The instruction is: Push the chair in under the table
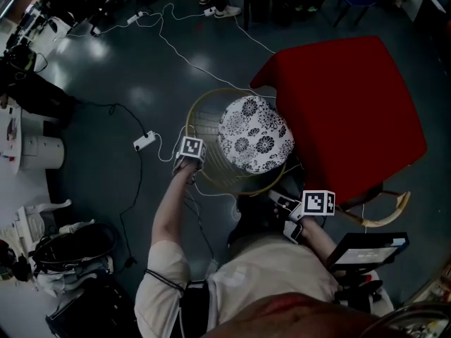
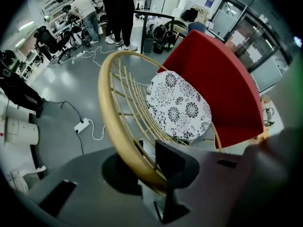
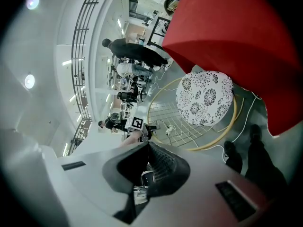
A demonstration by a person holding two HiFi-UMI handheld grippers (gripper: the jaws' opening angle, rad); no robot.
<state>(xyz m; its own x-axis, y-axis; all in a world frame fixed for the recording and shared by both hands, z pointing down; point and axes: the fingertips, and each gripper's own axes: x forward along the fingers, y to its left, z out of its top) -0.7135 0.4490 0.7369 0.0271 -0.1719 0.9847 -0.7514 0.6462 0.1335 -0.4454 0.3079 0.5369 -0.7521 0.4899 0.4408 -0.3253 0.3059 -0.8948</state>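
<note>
grey matte plastic forms the left gripper point(image 2: 150, 171), and its dark pads pinch the rim point(image 2: 111, 126) of the chair point(image 1: 204, 178), a smooth, gold-coloured round tube that curves up and away from the jaws. thin rods of the same colour fan from that rim to make an open, basket-like back. the right gripper point(image 3: 146, 148) hovers at the chair's other side with its ribbed black pads pressed together and nothing between them.

inside the hoop lies a round, softly domed cushion point(image 1: 255, 134), white fabric printed with black flower rosettes. the chair stands at the near left edge of the table point(image 1: 352, 111), its seat mostly out in the open rather than beneath the top. the table top is a flat, deep red slab with straight edges and blunt corners, matte in finish.

beyond the chair the floor point(image 1: 106, 83) is a dark blue-grey, glossy enough to show pale reflections. a white oblong power strip point(image 1: 144, 141) lies on it, and thin white cables point(image 1: 176, 48) snake across it. people point(image 2: 116, 13) stand far off.
</note>
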